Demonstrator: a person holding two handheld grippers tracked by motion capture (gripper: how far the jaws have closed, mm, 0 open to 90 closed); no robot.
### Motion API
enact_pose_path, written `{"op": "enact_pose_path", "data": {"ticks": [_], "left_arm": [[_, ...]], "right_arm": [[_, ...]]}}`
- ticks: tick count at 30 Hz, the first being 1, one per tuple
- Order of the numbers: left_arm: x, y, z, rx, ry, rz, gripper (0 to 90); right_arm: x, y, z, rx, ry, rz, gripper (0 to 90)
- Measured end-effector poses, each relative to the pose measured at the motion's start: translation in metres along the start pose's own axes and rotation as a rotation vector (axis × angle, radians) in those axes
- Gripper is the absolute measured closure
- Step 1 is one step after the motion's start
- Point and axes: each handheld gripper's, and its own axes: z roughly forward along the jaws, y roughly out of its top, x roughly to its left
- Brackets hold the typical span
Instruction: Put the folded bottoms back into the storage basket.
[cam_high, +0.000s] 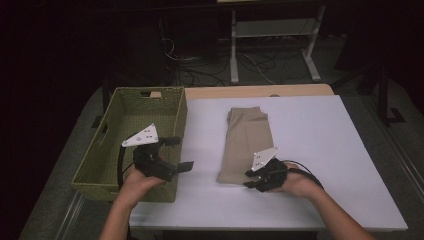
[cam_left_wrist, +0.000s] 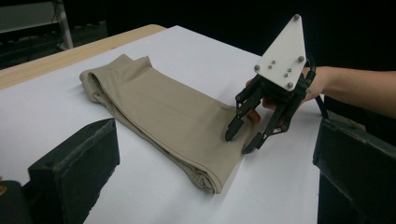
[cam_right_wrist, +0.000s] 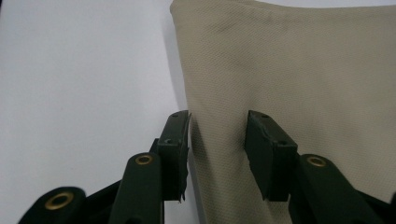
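Observation:
A folded beige cloth (cam_high: 247, 140) lies lengthwise in the middle of the white table (cam_high: 320, 135). My right gripper (cam_high: 248, 179) rests at the cloth's near end, jaws partly apart. In the right gripper view one jaw stands at the cloth's (cam_right_wrist: 303, 70) side edge and the other on top of it, with flat fabric between them and no pinch. The left gripper view shows that same right gripper (cam_left_wrist: 238, 143) with its tips touching the cloth (cam_left_wrist: 163, 112). My left gripper (cam_high: 180, 153) hovers open and empty by the basket's near right corner.
A green woven basket (cam_high: 125, 94) stands at the table's left side; its inside looks bare. A wooden strip (cam_high: 250, 91) runs along the far edge. Beyond it are white frame legs (cam_high: 234, 50) and cables on a dark floor.

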Motion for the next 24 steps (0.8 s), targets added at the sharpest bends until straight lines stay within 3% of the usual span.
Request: {"op": "enact_pose_path", "data": {"ticks": [5,8,16,24], "left_arm": [[0.000,0.000,0.000,0.001,0.001,0.000,0.8],[0.000,0.000,0.000,0.002,0.002,0.000,0.8],[0.000,0.000,0.000,0.004,0.003,-0.002,0.8],[0.000,0.000,0.001,0.007,0.005,-0.002,0.8]], "right_arm": [[0.009,0.001,0.002,0.017,-0.066,-0.071,61.1],[0.010,0.001,0.003,0.022,-0.079,-0.090,61.8],[0.007,-0.001,0.002,0.010,-0.090,-0.074,71.2],[0.001,0.000,0.002,0.004,-0.066,-0.051,77.6]]}}
